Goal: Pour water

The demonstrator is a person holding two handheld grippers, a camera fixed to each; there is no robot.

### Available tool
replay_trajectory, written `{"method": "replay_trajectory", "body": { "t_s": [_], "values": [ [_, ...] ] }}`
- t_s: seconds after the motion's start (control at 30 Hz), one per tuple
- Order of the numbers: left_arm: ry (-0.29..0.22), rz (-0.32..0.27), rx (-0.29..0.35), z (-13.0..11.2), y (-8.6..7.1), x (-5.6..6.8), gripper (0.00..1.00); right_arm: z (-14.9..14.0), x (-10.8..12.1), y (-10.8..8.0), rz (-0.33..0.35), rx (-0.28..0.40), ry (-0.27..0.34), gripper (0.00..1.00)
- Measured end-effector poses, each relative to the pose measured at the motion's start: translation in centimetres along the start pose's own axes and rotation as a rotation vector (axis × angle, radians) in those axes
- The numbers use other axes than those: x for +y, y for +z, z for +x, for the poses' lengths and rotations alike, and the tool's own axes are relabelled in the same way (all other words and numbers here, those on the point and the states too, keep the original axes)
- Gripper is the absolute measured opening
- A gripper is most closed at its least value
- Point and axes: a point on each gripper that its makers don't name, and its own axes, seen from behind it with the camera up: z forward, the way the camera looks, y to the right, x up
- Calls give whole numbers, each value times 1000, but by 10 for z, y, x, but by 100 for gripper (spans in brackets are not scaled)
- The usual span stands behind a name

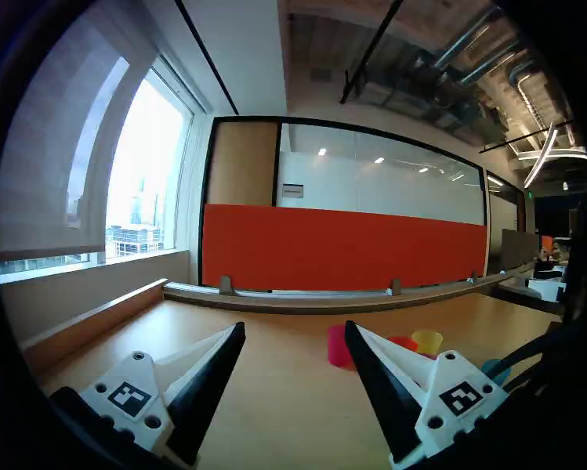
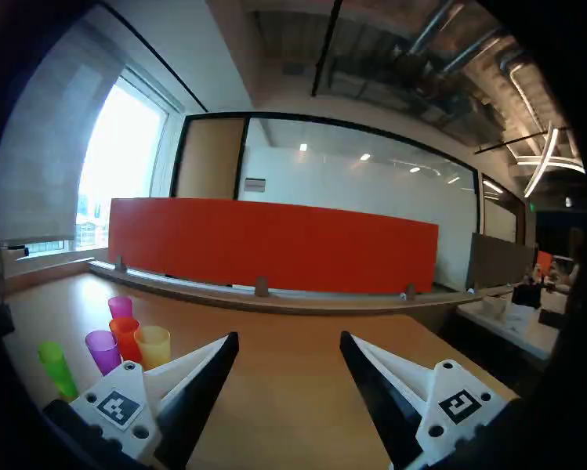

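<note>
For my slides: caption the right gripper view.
Open tongs hover over a wooden desk, coloured cups at left, orange divider behind.

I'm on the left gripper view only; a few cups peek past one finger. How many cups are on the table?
Observer: The right gripper view shows five: a green cup, a purple cup, an orange cup, a yellow cup and a pink cup.
Operator: Is the right gripper holding one?
Observer: No, the right gripper is open and empty.
Operator: Any cup standing alone?
Observer: The green cup stands apart from the other four.
</note>
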Motion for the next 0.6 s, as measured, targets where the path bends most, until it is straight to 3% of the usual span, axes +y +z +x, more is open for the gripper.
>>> {"method": "replay_trajectory", "body": {
  "t_s": [0.2, 0.6],
  "values": [
    [-11, 22, 19, -9, -2, -2, 94, 3, 18, 1, -59, 0, 21, 100],
    [37, 63, 20, -41, -9, -4, 94, 9, 38, -5, -116, -4, 89, 100]
  ]
}}
